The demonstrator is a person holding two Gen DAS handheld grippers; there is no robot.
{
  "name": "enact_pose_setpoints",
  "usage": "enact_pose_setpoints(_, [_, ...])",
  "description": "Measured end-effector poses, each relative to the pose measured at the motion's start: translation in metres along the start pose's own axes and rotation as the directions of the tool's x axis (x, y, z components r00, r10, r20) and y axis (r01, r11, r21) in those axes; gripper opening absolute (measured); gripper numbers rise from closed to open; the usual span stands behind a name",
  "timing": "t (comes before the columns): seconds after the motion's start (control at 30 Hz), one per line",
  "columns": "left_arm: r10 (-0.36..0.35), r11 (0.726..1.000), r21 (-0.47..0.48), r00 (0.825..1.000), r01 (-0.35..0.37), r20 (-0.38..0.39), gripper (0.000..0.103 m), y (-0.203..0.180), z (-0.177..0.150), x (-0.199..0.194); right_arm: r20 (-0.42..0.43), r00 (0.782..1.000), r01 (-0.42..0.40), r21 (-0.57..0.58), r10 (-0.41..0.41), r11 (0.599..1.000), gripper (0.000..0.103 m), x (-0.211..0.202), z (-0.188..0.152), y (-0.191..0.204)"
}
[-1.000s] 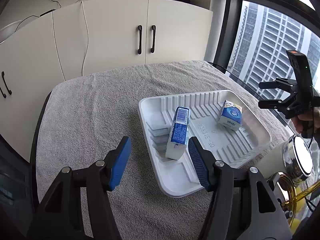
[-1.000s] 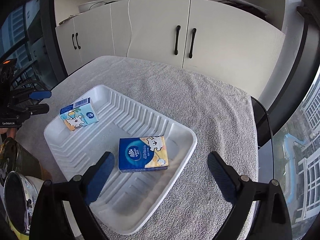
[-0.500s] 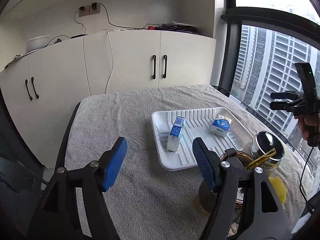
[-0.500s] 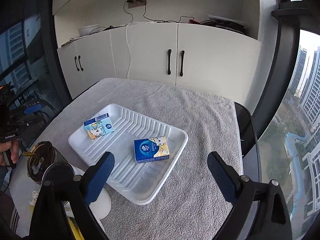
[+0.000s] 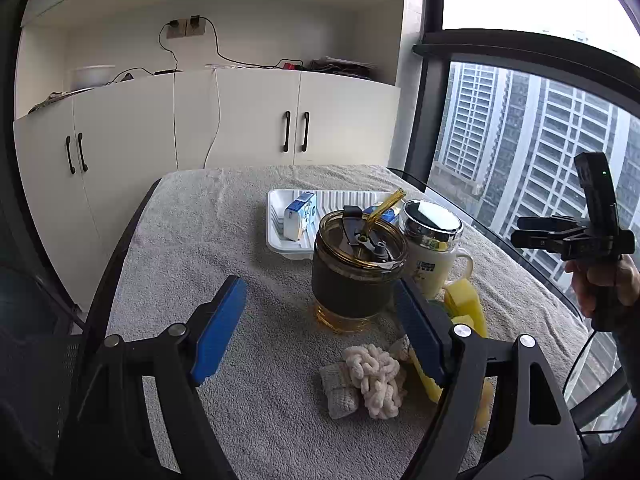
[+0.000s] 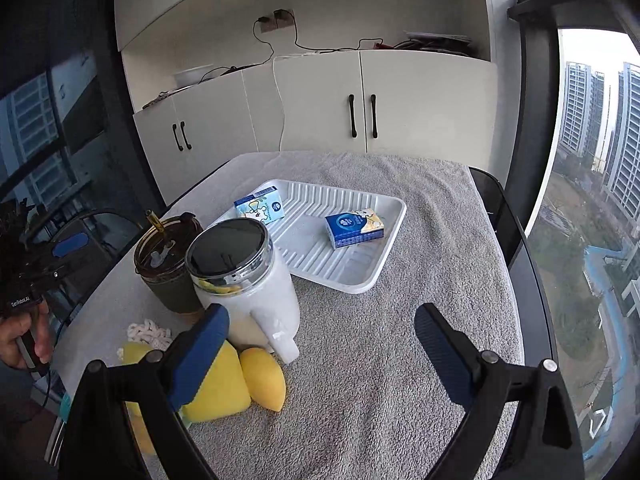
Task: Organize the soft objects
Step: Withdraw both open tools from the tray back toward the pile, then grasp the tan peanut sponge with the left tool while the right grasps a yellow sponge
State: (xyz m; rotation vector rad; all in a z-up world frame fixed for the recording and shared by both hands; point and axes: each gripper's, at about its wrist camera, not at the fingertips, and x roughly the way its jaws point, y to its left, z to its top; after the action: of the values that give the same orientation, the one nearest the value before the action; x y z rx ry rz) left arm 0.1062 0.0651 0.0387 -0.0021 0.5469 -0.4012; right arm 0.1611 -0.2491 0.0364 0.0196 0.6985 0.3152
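**Partly hidden: sponges and second tissue pack behind cups and claws**

Only partly visible from the left wrist view: yellow sponges point(image 5: 466, 306), blocked by the left gripper point(image 5: 320, 326) and its right finger point(image 5: 420, 336). Hidden almost wholly there too: blue tissue pack point(image 6: 354, 228), just a sliver behind the amber tumbler point(image 5: 358, 268) and its straw. Cut off at the lower left of the right wrist view: more yellow sponge under the right gripper point(image 6: 322, 350), shape hard to judge; possibly three pieces, unclear. Barely showing past the sponges: cream knitted cloth point(image 5: 374, 376), plainer from the left wrist, lying on a small grey folded cloth point(image 5: 338, 390), near the tumbler's base.

White tray point(image 6: 380, 272) on the grey towel point(image 6: 360, 380), toward the far side: holds two tissue packs, apart from each other. Light blue tissue pack point(image 6: 260, 209) standing on edge at the tray's far left corner; blue one flat toward the right rim. Tumbler lidded, dark sleeve, contents not readable. White mug point(image 6: 248, 288) just beside it, mirrored lid on, inside unseen.

Left claw wide, jaws just opening further, nothing between the pads. Right claw spread wide too, empty, above bare towel. Both well short of the tray.
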Motion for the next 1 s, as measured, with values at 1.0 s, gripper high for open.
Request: enact_pose_setpoints(1.0, [-0.048,0.989,0.132,0.993,0.062,-0.109,0.076,-0.137,-0.102,0.025,-0.032,0.999,-0.035,-0.003,0.035,0.999,0.093,0.034,-0.067,0.057])
